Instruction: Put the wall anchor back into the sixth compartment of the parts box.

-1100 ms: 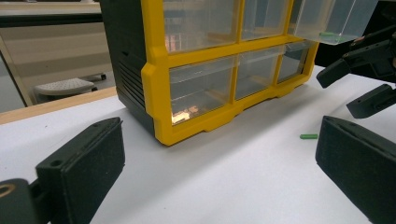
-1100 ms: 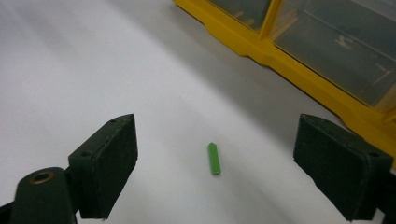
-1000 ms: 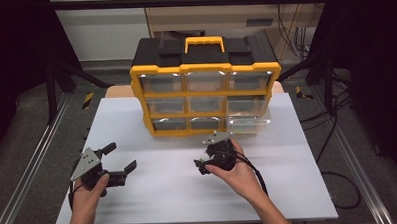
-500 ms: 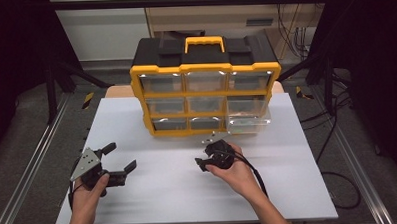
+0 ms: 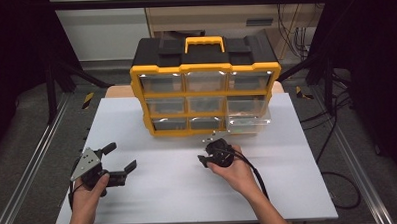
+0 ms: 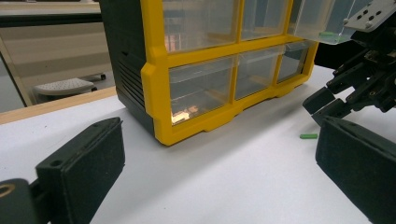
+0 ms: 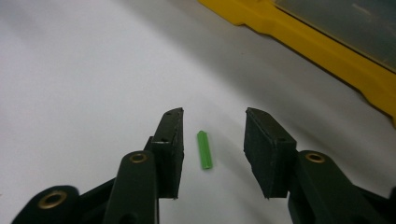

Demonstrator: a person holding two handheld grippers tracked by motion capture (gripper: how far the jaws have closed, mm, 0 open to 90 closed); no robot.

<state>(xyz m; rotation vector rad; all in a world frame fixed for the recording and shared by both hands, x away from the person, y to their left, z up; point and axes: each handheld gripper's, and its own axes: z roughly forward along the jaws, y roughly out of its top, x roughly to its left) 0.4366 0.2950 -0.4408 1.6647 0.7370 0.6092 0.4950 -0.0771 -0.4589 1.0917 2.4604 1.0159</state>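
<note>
Two grippers, both open-jawed: right gripper astride a green peg, left gripper empty; no legible writing.

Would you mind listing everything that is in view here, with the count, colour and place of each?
Drawer cabinet: one, yellow frame, black top, clear drawers; far half of the table.
Pulled-out drawer: one, clear; cabinet's lower right.
Peg: one, green; flat on the table between the right gripper's jaws, touching neither.
Table: one, white.
Left gripper: one, black, open; near left of the table, in the person's left hand.
Right gripper: one, black, open; before the cabinet, over the peg, in the right hand.
</note>
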